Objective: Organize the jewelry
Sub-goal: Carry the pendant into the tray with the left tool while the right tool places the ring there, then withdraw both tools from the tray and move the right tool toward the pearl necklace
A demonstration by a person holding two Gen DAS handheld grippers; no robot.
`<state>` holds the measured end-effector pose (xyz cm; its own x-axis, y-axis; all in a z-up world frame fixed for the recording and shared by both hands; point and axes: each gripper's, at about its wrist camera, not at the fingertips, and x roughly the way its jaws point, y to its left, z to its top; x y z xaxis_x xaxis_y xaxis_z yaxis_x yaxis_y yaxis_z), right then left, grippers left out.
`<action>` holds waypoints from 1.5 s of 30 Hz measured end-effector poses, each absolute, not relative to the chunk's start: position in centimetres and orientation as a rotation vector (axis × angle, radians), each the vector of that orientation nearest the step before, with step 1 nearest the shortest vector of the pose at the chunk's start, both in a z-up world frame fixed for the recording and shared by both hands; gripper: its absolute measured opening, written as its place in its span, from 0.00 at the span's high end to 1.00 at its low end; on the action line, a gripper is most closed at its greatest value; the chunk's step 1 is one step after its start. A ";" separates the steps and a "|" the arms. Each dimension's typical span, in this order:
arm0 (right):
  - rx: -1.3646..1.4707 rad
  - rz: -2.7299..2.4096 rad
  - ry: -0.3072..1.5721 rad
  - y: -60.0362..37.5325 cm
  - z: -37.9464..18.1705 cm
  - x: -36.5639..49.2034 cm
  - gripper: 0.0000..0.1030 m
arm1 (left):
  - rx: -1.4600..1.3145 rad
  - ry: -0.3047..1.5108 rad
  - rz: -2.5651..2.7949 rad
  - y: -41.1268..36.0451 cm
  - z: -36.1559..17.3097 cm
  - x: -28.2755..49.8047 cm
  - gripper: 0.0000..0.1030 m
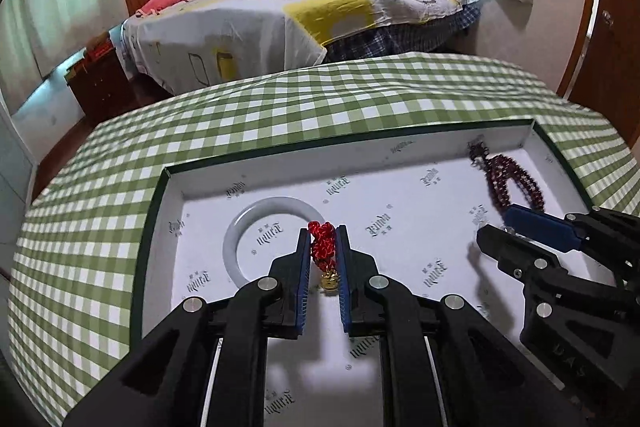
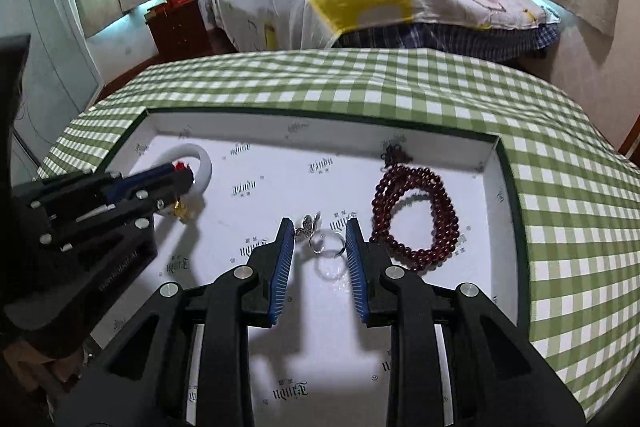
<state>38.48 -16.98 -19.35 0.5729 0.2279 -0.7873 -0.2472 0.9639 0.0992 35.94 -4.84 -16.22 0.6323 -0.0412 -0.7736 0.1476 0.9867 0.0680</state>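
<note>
1. The left tool [image 1: 323,241] had its blue-padded fingers pressed in on a red knotted cord charm [image 1: 322,247]. The charm's small gold pendant [image 1: 330,282] hung free below the grip, above the floor of the box.
2. The right tool [image 2: 320,239] was spread, with nothing between its pads. A silver ring [image 2: 328,247] lay on the box floor in the gap, touching neither pad, with a small silver piece [image 2: 306,227] just beside it at 10 o'clock.
3. At 3 o'clock of the right tool lay a coiled dark red bead bracelet [image 2: 416,219], resting flat near the right wall of the box and apart from the ring.
4. At 10 o'clock of the left tool lay a white bangle [image 1: 244,227], flat on the box floor. The held charm overlapped its rim in the left wrist view; whether the two touched could not be told.
5. All the pieces lay within a shallow white-lined box [image 1: 280,163] with a dark green rim, set on a table covered in green checked cloth [image 1: 320,95]. No dividers or compartments were visible inside.
6. Judged progress: the bangle, bracelet and ring appeared already gathered into the box, and no jewelry was seen on the cloth. The charm was not yet set down, and the ring group remained between the open pads, so placing or spacing these seemed the work left.
</note>
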 end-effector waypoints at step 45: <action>0.012 0.143 0.832 -24.5 -17.1 17.1 0.61 | 0.011 0.712 -0.066 -0.6 -13.2 15.5 0.46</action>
